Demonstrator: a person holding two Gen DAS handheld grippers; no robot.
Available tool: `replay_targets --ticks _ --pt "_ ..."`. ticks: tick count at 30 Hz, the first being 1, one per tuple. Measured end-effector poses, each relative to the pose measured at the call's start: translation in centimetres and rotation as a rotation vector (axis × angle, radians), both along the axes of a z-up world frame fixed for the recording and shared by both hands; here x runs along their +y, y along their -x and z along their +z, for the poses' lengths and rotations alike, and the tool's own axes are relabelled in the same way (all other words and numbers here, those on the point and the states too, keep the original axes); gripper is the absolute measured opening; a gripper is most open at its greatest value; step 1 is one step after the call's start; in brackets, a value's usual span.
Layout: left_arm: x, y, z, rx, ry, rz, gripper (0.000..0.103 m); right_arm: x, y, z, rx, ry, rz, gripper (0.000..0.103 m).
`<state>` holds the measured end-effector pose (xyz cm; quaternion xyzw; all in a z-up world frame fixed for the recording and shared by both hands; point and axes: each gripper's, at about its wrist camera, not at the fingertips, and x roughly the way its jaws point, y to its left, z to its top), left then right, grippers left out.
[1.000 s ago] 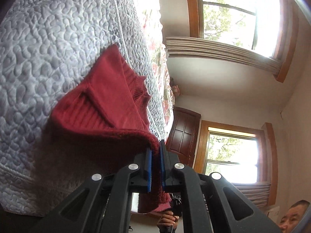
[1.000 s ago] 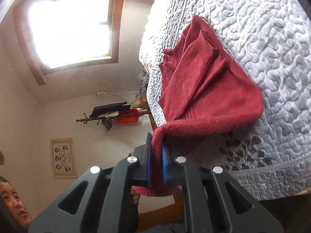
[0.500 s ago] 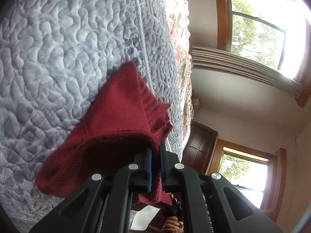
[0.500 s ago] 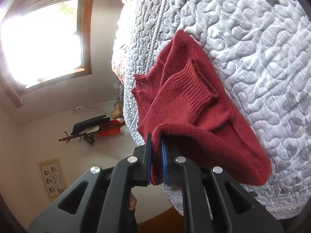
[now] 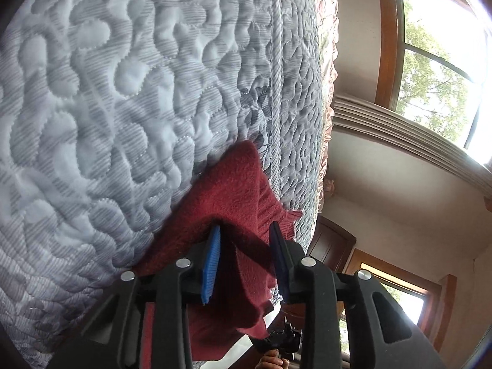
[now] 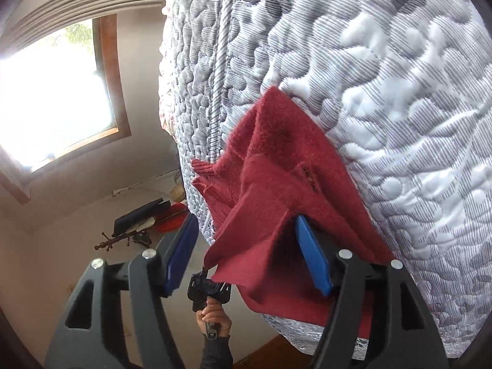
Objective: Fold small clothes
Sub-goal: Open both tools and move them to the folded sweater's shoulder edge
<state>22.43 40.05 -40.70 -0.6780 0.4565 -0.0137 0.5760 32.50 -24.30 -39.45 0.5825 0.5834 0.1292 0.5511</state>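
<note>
Quilted bed underneath — red sweater lies folded between my left claw and right claw, both spread, edge draped between pads — nothing pinched.

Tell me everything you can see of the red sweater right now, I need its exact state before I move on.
The red sweater is a fuzzy dark-red knit with a ribbed edge showing at one side. It lies folded over on the grey-white quilted bedspread, layers stacked, with one loose flap drooping past the bed's edge. Both the left gripper and the right gripper have their jaws apart around the fabric; the blue pads sit beside it without clamping it.
</note>
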Motion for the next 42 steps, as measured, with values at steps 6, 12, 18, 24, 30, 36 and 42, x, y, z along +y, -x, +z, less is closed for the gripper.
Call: replay_targets --ticks 6,12,18,24,30,36,42 --pt "0.1 -0.5 0.7 -0.026 0.0 0.002 0.034 -0.2 -0.9 0.9 -0.044 -0.011 0.021 0.068" --pt "0.3 -0.6 4.9 -0.081 -0.165 -0.135 0.057 0.3 -1.2 4.5 -0.18 0.231 0.188 0.068" --pt "-2.2 -1.9 8.3 -0.089 -0.473 -0.414 0.078 5.4 0.8 6.9 -0.356 0.647 0.487 0.068" --pt "-5.8 -4.8 7.7 -0.098 -0.672 -0.626 0.081 7.2 1.0 5.0 -0.385 0.752 0.552 0.077" --pt "-10.0 -5.6 6.4 -0.104 -0.884 -0.845 0.08 7.7 -0.1 3.9 -0.383 0.762 0.569 0.077" --pt "-10.4 -5.6 5.8 -0.116 -0.912 -0.858 0.054 7.6 -0.2 3.5 -0.382 0.766 0.581 0.077" --pt "-9.7 -5.6 5.6 -0.104 -0.936 -0.851 0.049 7.9 -0.6 2.8 -0.382 0.772 0.582 0.079"
